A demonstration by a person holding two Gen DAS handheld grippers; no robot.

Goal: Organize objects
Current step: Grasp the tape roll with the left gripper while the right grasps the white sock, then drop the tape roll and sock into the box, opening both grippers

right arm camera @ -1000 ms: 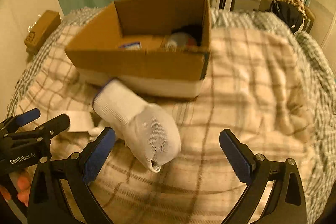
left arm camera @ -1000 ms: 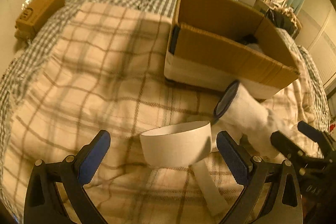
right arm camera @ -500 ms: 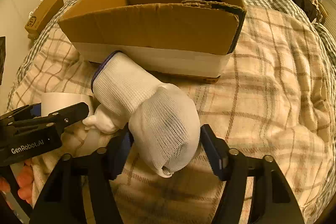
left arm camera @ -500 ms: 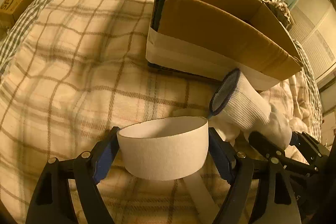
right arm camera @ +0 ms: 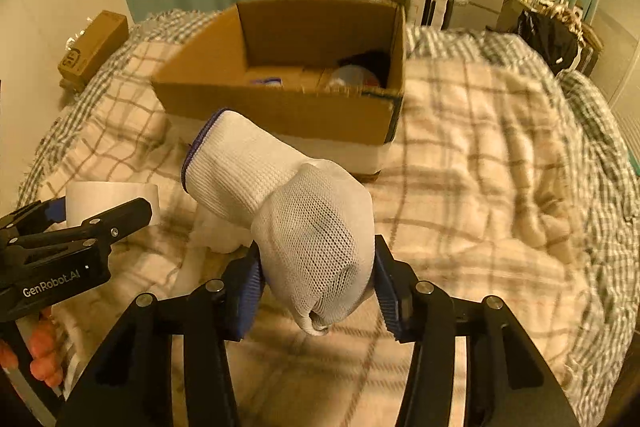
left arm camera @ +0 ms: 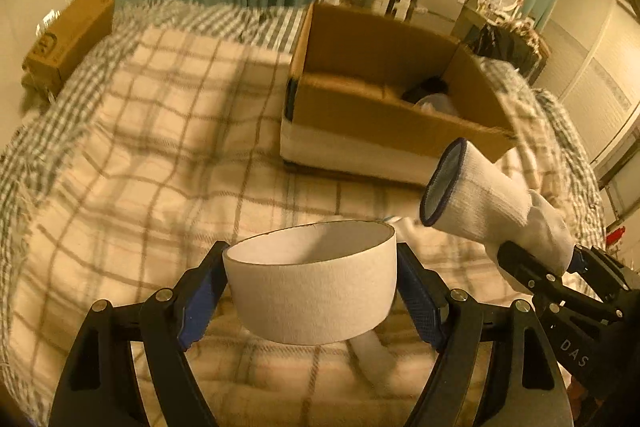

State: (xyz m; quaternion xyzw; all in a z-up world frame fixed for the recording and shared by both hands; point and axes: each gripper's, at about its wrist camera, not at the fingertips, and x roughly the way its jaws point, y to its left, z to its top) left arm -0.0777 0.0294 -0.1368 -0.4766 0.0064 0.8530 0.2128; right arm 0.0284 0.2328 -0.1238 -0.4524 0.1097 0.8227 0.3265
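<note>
Your left claw (left arm camera: pixel 312 291) grips white tape roll (left arm camera: pixel 312 293), pads pressed on both sides, roll lifted off bed (left arm camera: pixel 160 163). Your right claw (right arm camera: pixel 316 283) grips white sock bundle (right arm camera: pixel 288 203), cuff end pointing ahead-left of claw. Cardboard box (right arm camera: pixel 288 111) sits ahead of both claws, open, few items already inside. Judged progress: both pickups done; carry to box and drop remain. Loose tape tail (left arm camera: pixel 372 351) dangles below roll; mind snagging.
</note>
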